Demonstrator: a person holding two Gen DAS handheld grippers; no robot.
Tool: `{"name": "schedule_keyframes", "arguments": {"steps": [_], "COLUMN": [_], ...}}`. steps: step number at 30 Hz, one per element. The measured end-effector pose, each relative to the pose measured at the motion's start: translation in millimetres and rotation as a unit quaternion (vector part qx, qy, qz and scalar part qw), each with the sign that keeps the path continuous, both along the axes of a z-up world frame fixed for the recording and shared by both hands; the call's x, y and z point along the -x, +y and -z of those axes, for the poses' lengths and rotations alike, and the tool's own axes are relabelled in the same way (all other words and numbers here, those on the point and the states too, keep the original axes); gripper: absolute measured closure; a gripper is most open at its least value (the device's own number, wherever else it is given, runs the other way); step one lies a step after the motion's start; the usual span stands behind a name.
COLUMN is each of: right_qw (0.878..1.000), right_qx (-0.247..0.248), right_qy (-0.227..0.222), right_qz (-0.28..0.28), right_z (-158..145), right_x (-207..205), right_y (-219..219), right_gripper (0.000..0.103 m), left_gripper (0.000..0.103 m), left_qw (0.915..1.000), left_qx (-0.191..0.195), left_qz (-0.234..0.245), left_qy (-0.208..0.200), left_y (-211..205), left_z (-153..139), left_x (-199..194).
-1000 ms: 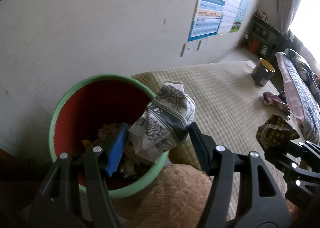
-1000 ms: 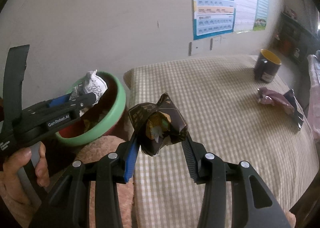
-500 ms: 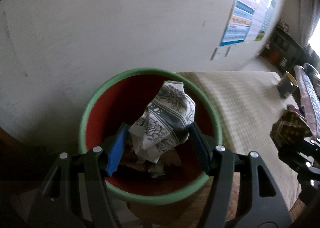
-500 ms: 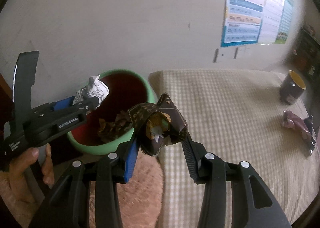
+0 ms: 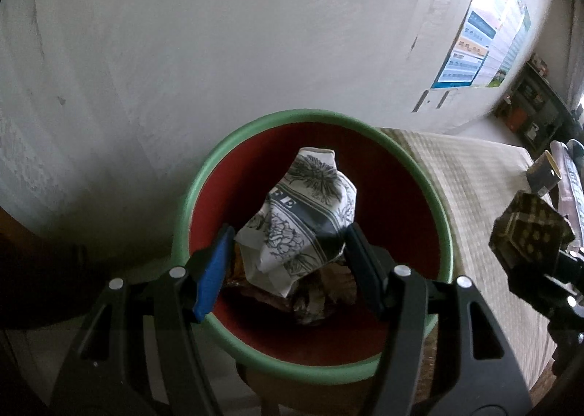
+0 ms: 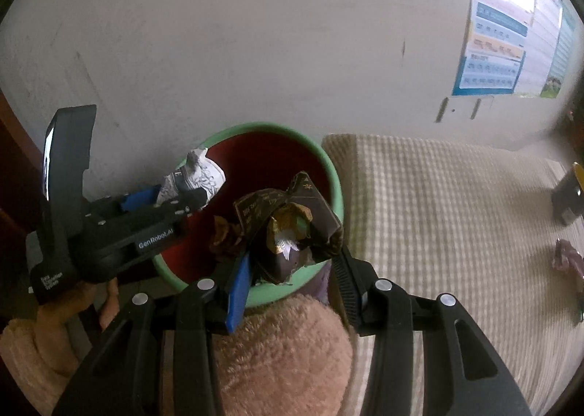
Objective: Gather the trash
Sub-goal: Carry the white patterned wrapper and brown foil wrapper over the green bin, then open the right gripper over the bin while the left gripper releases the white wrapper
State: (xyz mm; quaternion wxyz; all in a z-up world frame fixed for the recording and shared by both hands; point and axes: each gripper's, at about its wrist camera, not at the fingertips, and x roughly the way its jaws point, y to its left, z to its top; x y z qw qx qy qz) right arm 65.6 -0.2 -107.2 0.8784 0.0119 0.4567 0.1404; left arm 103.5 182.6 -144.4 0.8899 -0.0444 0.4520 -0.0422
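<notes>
My left gripper (image 5: 288, 251) is shut on a crumpled white wrapper with black flower print (image 5: 306, 219) and holds it over the mouth of a green-rimmed red bin (image 5: 204, 175). The bin holds several crumpled wrappers (image 5: 317, 299). My right gripper (image 6: 292, 262) is shut on a crumpled dark brown wrapper (image 6: 292, 219), held above the bin's near right rim (image 6: 337, 182). The brown wrapper also shows in the left wrist view (image 5: 525, 233). The left gripper (image 6: 175, 197) and the white wrapper (image 6: 197, 175) show at the bin's left side in the right wrist view.
The bin stands against a pale wall (image 5: 219, 33), beside a checked mat (image 6: 438, 204). A dark mug (image 6: 565, 200) and a pink wrapper (image 6: 565, 259) lie on the mat at the far right. A fuzzy pink cushion (image 6: 277, 354) is below my right gripper. Posters (image 6: 500, 54) hang on the wall.
Both grippers have moved left toward the bin with their wrappers. The white wrapper is now over the bin's middle and the brown wrapper has reached the bin's rim.
</notes>
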Motion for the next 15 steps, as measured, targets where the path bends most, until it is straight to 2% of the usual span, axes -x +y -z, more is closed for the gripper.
{"name": "schedule_keyframes", "arguments": {"steps": [15], "right_qw": [1.000], "right_qx": [-0.002], "right_qy": [0.019], "right_qz": [-0.021], "right_z": [16.2], "right_x": [-24.0], "right_y": [16.1], "right_gripper": [0.060], "left_gripper": [0.043], "left_qw": [0.9997], "left_qx": [0.013], "left_qz": [-0.007], "left_qy": [0.020], "left_y": [6.5], "left_z": [13.6], "left_x": [-7.0]}}
